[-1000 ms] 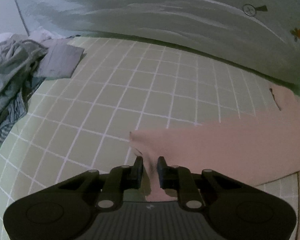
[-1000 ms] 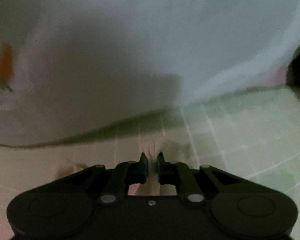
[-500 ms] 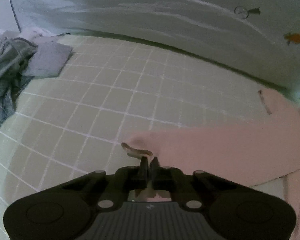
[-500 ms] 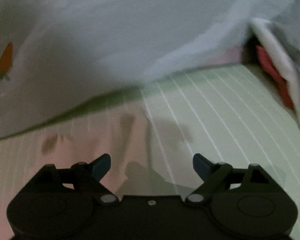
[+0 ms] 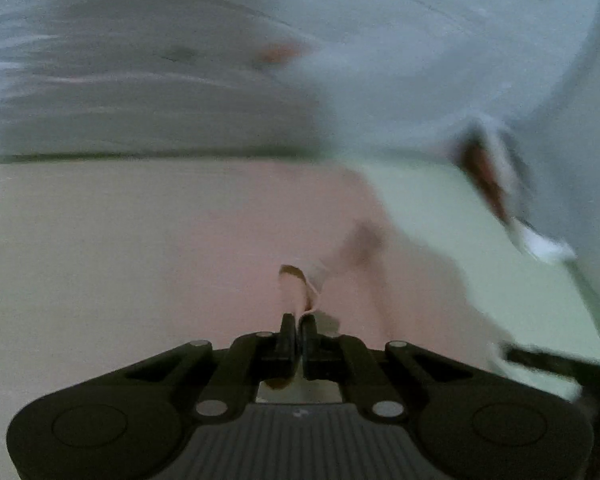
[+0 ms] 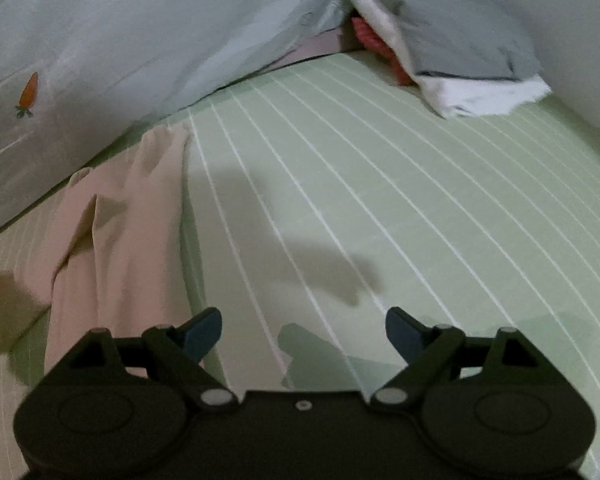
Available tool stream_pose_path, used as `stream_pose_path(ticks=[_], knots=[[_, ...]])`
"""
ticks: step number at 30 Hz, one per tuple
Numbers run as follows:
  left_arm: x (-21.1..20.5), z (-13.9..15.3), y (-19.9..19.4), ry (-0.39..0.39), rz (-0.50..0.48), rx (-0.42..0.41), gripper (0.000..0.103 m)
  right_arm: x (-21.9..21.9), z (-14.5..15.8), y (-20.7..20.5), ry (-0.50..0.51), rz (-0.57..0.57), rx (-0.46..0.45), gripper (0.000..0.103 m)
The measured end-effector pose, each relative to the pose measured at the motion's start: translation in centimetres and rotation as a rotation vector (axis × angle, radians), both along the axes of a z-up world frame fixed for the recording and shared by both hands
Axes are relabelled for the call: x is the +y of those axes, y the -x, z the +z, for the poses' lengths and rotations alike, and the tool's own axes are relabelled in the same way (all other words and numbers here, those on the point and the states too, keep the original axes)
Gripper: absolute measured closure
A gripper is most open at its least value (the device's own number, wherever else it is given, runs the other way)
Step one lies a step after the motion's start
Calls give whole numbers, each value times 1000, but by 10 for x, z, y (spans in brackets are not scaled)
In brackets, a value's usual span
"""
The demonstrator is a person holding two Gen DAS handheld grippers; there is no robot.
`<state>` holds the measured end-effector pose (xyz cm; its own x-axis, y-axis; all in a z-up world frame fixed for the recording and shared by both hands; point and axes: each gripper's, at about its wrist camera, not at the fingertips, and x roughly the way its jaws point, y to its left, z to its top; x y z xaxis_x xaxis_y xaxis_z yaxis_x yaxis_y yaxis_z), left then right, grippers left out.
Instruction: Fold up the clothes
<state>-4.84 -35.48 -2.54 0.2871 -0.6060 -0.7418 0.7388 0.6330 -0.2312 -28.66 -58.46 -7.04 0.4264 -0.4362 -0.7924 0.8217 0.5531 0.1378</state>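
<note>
Swung rightward since a second ago, left hand-held gripper [image 5: 298,322], view now blurred, pink garment [image 5: 220,240] filling the middle ground instead of the bare checked sheet. Clenched on a folded edge of that pink garment, cloth curling up just beyond the fingertips. Released since a second ago, right hand-held gripper [image 6: 303,330], fingers spread wide over the green bed sheet [image 6: 380,184], nothing between them. Pink garment [image 6: 120,220] lying in long folds on the left of the right view, stretched from near the gripper's left finger toward the far edge of the sheet, touching the sheet all along. Pale blanket with a carrot print [image 6: 100,40] draped along the far left, its hem just behind the garment's far end. Stack of folded laundry [image 6: 460,48] at the far right: grey piece on top, white beneath, something red tucked behind. Same stack visible as a blurred streak on the right of the left view. Shadows of the grippers falling across the sheet in the middle.
</note>
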Motion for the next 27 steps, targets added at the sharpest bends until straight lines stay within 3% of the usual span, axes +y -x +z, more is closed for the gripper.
stream_pose_path(ticks=[3,8,15,22,25,27], knots=[[-16,-17,43,-84,-75,44,84,7,2,18,7,30,0,13],[-5,-26,71,-174,6,33,15,21,5,24,66,137,-16,0],[44,-31,62,-249,258,32,9,58,0,-14,67,361,-98,0],[74,-35,57,-268,342,51,9,102,-9,-56,62,539,-88,4],[77,-32,55,-266,344,47,9,111,-11,-62,44,573,-105,39],[83,-32,55,-267,342,47,9,115,-13,-64,34,583,-108,55]])
